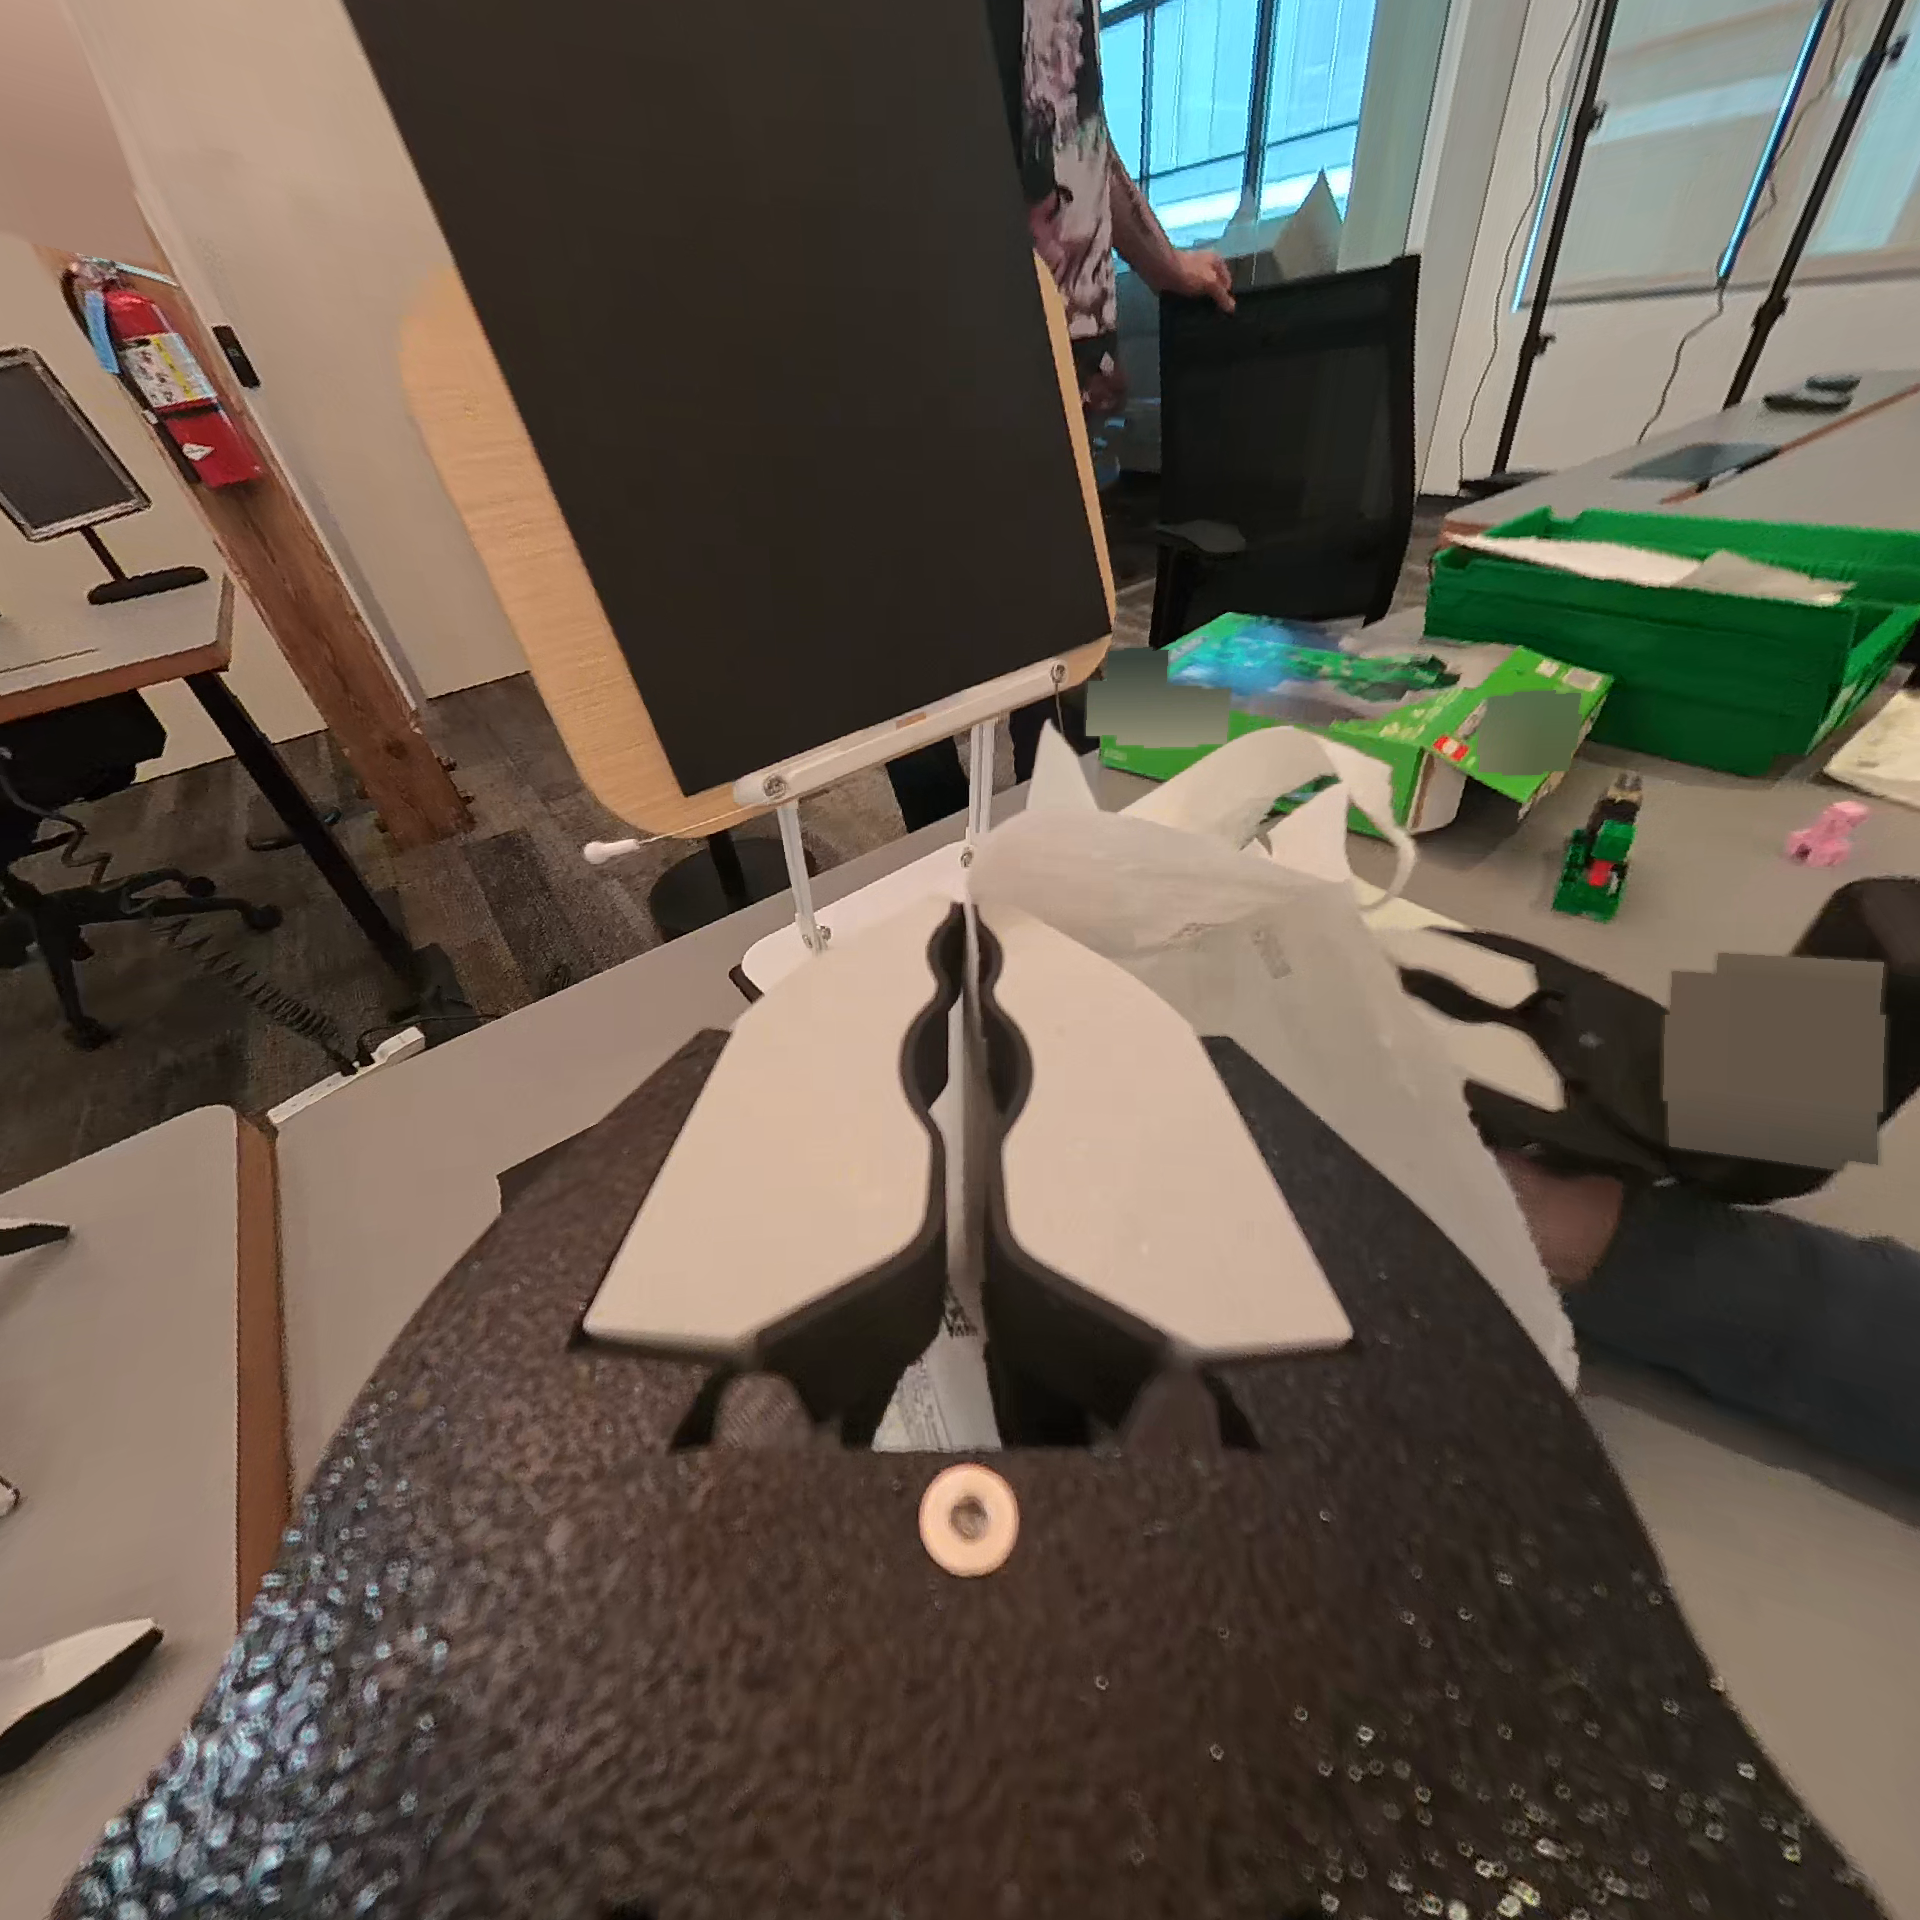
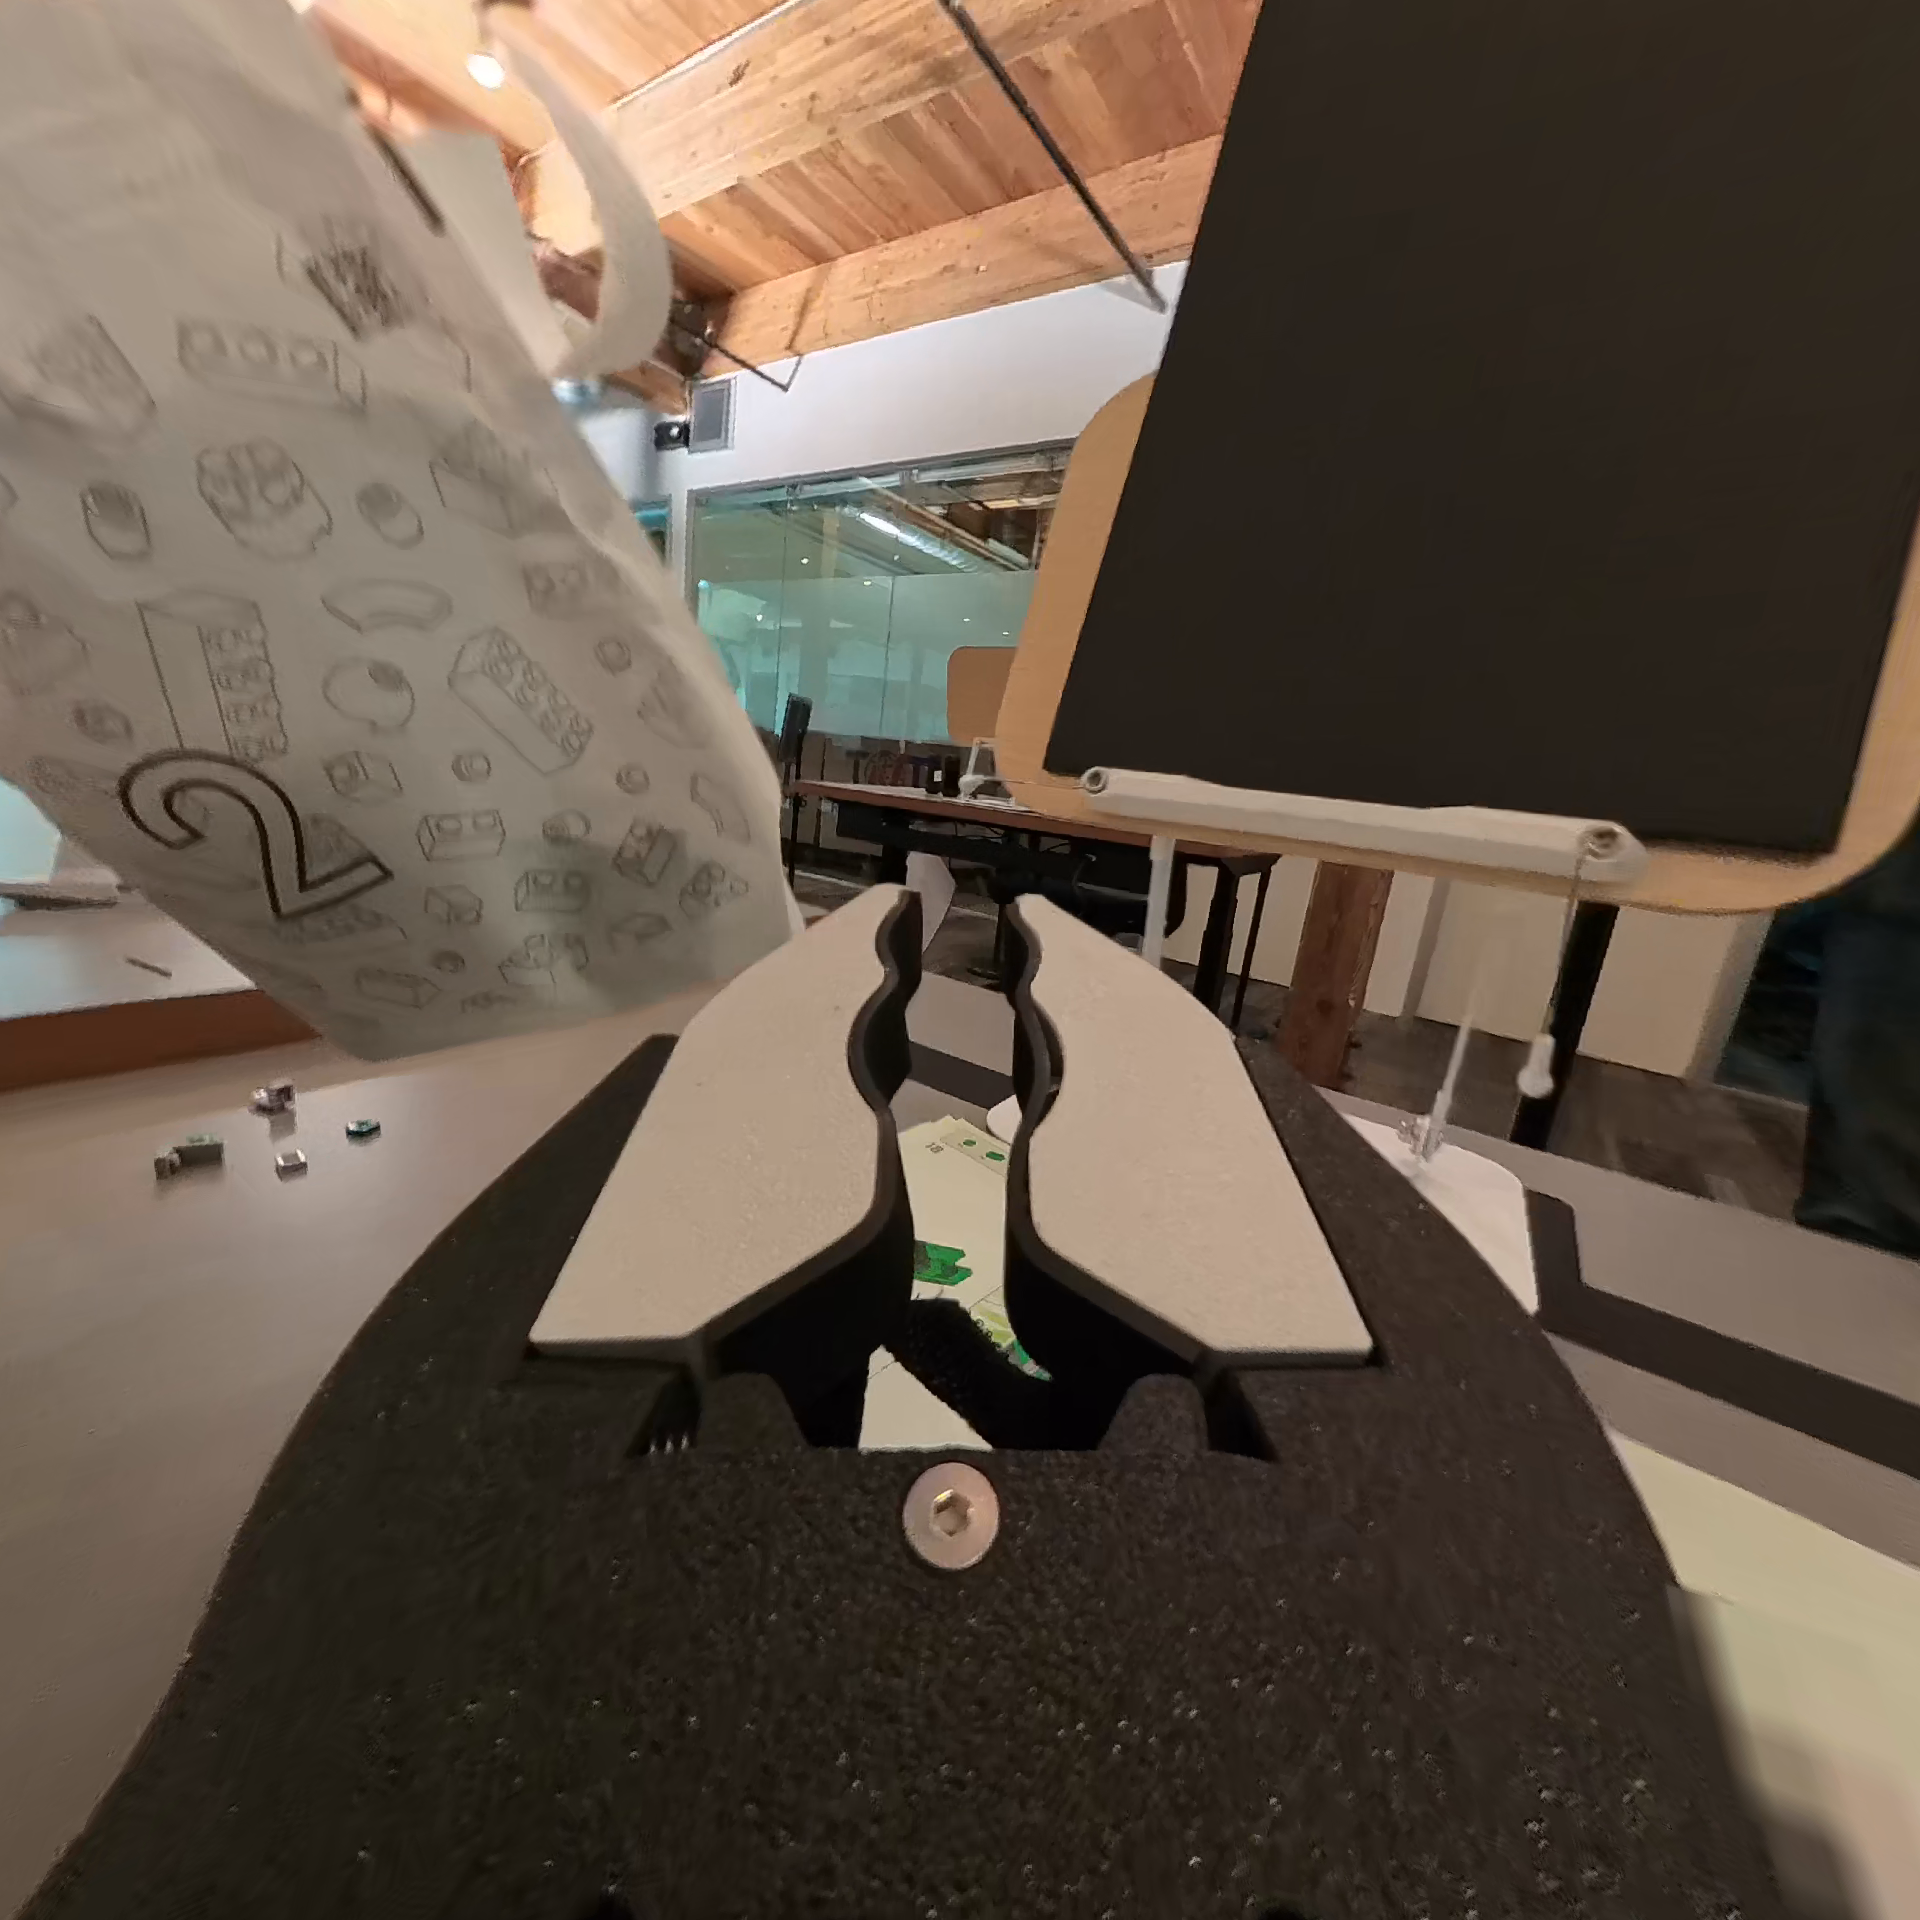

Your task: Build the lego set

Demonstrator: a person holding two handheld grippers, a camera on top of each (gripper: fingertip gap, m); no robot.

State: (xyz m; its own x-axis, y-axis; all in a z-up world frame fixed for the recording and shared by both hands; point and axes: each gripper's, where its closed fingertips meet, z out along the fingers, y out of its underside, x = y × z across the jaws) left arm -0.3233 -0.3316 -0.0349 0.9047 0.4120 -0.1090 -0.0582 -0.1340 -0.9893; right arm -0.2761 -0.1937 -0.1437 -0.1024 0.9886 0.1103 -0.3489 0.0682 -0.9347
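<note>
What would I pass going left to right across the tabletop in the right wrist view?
Small loose bricks → printed paper bag hanging above them → right gripper, with the instruction booklet under it → white stand base of the dark board.

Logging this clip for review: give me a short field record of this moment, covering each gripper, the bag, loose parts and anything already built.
left gripper: shut on the white paper bag, pinching a thin edge
right gripper: open, nothing between the fingers
bag position: lifted off the table, printed with brick outlines, top torn open
loose pieces: a few small ones on the table under the bag
instruction booklet: flat under the right gripper
built model: small green one beside the green box
</note>
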